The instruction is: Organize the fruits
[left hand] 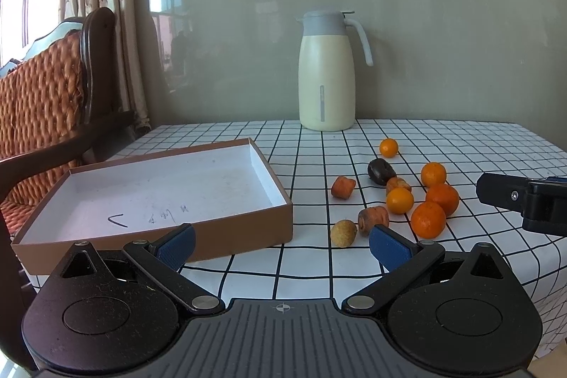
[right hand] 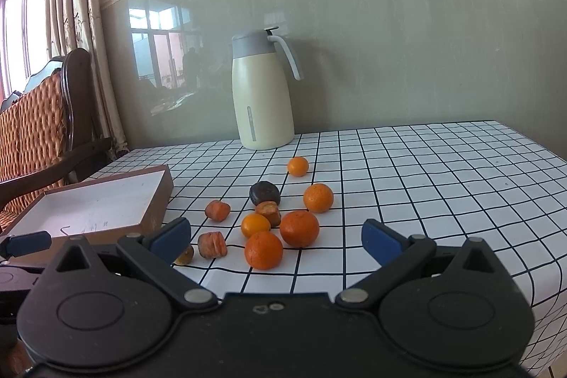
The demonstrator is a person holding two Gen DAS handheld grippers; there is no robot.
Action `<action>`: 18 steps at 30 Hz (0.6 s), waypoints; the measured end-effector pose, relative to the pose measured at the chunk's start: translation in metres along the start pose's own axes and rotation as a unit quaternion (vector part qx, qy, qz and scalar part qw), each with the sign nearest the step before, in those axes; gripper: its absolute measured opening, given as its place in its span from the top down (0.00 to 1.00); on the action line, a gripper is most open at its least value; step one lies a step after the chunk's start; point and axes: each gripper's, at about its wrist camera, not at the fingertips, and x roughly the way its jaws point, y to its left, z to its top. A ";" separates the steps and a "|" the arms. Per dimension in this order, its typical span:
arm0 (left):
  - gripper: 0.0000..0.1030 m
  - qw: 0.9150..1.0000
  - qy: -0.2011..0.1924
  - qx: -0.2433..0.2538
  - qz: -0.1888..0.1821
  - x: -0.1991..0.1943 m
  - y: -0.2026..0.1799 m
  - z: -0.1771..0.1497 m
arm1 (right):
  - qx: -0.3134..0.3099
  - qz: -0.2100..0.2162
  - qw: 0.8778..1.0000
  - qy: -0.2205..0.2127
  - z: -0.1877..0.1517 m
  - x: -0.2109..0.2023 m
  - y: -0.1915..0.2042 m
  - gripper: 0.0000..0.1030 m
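Both the left gripper [left hand: 281, 245] and the right gripper [right hand: 276, 241] hover with jaws spread wide, holding nothing. The fruits [right hand: 264, 250] lie loose on the checked tablecloth [right hand: 425, 183], at three o'clock from the empty box [left hand: 149, 193]. Being round, an orange may roll away if a finger nudges it off-centre.
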 end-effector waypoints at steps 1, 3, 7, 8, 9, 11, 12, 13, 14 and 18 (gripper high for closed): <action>0.00 1.000 0.000 0.000 0.000 0.000 0.000 0.000 | 0.000 0.000 1.000 0.001 0.000 0.000 0.000 0.06; 0.00 1.000 0.000 0.001 0.000 0.000 0.000 0.000 | 0.000 0.000 1.000 0.001 0.000 0.000 0.000 0.06; 0.00 1.000 0.000 0.001 -0.002 -0.001 0.000 0.000 | -0.003 0.001 1.000 0.001 0.000 0.000 0.001 0.06; 0.00 1.000 0.000 0.002 -0.002 -0.001 0.000 -0.001 | -0.004 0.001 1.000 0.001 0.000 0.000 0.001 0.06; 0.00 1.000 0.000 0.002 -0.002 -0.001 0.000 -0.001 | -0.004 0.002 1.000 0.001 -0.001 0.000 0.001 0.06; 0.00 1.000 0.002 0.004 -0.003 0.000 -0.001 -0.001 | -0.005 0.003 1.000 -0.001 -0.001 0.000 0.001 0.06; 0.00 1.000 0.003 0.005 -0.005 0.000 -0.001 -0.001 | -0.006 0.003 1.000 -0.001 -0.001 0.000 0.002 0.06; 0.00 1.000 0.004 0.006 -0.006 0.001 -0.001 -0.002 | -0.008 0.003 1.000 -0.001 -0.001 0.000 0.002 0.06; 0.00 1.000 0.006 0.006 -0.008 0.002 -0.002 -0.002 | -0.009 0.002 1.000 -0.002 -0.002 0.000 0.002 0.06; 0.00 1.000 0.011 0.013 -0.015 0.007 -0.006 -0.003 | -0.008 0.001 1.000 0.002 -0.002 0.002 0.001 0.06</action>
